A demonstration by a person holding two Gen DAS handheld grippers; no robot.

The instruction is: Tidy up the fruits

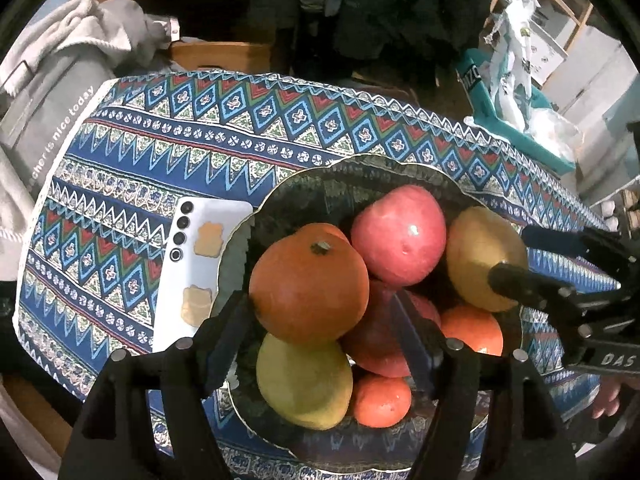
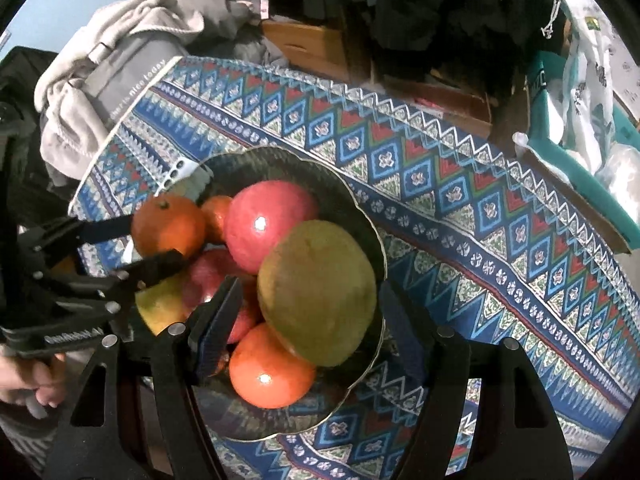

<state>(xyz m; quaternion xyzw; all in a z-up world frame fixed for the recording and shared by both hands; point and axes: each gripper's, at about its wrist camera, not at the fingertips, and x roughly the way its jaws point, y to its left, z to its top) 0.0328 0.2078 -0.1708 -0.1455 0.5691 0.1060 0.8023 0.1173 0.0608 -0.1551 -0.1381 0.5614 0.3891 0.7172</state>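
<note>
Left gripper: we see its jaws spread wide on either side of the orange at the top of the pile; whether the pads actually press the peel we cannot tell, so we do not call it a grip; the orange sits between the fingers, stem up, above a mango that lies nearest the gripper body. Beyond the orange, ahead and to the right, rests a red apple; a second apple lies under the right finger, with a small tangerine close to the gripper base and another further right. All fruit lies in the dark bowl on the patterned cloth; a white phone lies just left of the bowl, its edge against the rim.

Right gripper: we find its jaws wide too, straddling a second mango at the near right of the bowl; the left pad stands close beside the mango, but we cannot tell whether it touches; the right finger lies past the rim, over the cloth. Below the mango, toward the gripper base, sits a tangerine; ahead and left sits the apple; further left the other gripper brackets the orange.
</note>
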